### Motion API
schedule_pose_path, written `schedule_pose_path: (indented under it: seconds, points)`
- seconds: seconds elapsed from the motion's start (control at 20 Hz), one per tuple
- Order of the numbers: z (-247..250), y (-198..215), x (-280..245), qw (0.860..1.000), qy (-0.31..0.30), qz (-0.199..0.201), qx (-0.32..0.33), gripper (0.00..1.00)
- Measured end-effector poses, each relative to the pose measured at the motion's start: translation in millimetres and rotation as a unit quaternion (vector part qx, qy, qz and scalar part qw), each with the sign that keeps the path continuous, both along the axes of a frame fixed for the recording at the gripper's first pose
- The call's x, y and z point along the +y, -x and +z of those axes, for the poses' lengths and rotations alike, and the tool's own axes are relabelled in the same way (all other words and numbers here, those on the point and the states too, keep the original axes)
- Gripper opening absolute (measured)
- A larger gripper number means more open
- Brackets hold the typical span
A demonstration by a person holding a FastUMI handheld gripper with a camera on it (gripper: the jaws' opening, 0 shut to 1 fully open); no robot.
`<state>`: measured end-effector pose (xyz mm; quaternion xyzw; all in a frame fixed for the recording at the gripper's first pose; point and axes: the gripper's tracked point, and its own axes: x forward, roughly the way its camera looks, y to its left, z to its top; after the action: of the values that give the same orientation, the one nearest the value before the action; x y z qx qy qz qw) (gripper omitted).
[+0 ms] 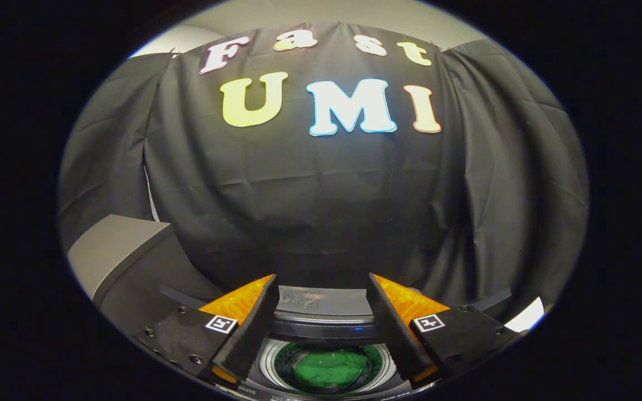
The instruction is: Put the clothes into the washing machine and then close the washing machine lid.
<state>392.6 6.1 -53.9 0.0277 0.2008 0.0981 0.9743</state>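
My claw [321, 289] is spread wide, pinching nothing. At six o'clock, the green cloth [335, 368] lies inside the washer drum [268, 362].

The gripper [321, 289] hangs above the washing machine [321, 328] with fingers [251, 328] spread apart and empty; between them, green clothes [329, 370] lie inside the drum, black cloth wall [321, 211] beyond.

Clothes [329, 370] inside washing machine [321, 334] drum, between spread, empty gripper [321, 289] jaws; booth wall [321, 211] behind machine.
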Motion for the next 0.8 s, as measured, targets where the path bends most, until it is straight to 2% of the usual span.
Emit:
schedule_pose_path:
  seconds: [0.35,0.6,0.8]
  points:
    - [-17.3,20.6,0.5,1.0,-0.005,0.016,0.01,0.99]
    - [-75.1,52.0,-4.3,0.997,-0.016,0.015,0.076,0.98]
    - [-112.8,81.2,-9.8,0.993,0.002,0.021,0.113,0.98]
